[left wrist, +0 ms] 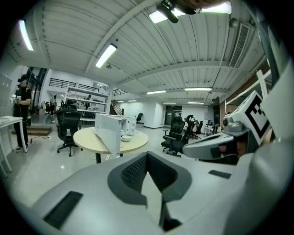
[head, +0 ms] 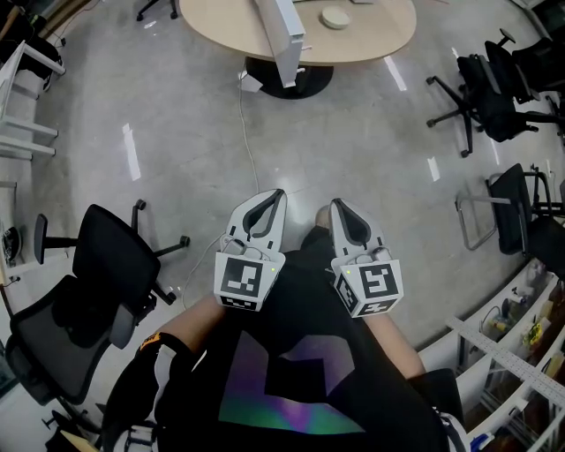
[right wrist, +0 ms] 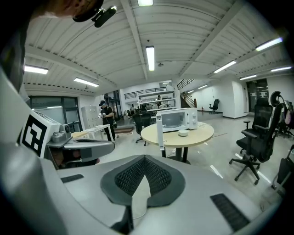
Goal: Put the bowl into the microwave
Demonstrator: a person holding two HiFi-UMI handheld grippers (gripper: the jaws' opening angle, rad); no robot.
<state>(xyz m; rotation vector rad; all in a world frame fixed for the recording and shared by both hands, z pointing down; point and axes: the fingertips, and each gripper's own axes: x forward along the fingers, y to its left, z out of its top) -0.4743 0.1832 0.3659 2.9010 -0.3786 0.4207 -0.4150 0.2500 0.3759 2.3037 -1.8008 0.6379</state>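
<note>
A small white bowl point(head: 335, 18) sits on a round beige table point(head: 388, 40) far ahead of me, beside a white microwave whose door point(head: 284, 35) stands open. In the right gripper view the bowl point(right wrist: 183, 133) lies in front of the microwave point(right wrist: 178, 119). The left gripper view shows the bowl point(left wrist: 126, 137) just right of the open door point(left wrist: 107, 133). My left gripper point(head: 279, 194) and right gripper point(head: 336, 204) are held side by side close to my body. Both are shut with nothing in them and point toward the table.
Black office chairs stand at my left point(head: 97, 291) and at the right point(head: 485, 88). A cable point(head: 247, 141) runs over the grey floor from the table's base. Shelving point(head: 521, 353) lines the lower right. A person point(right wrist: 104, 117) stands by a far desk.
</note>
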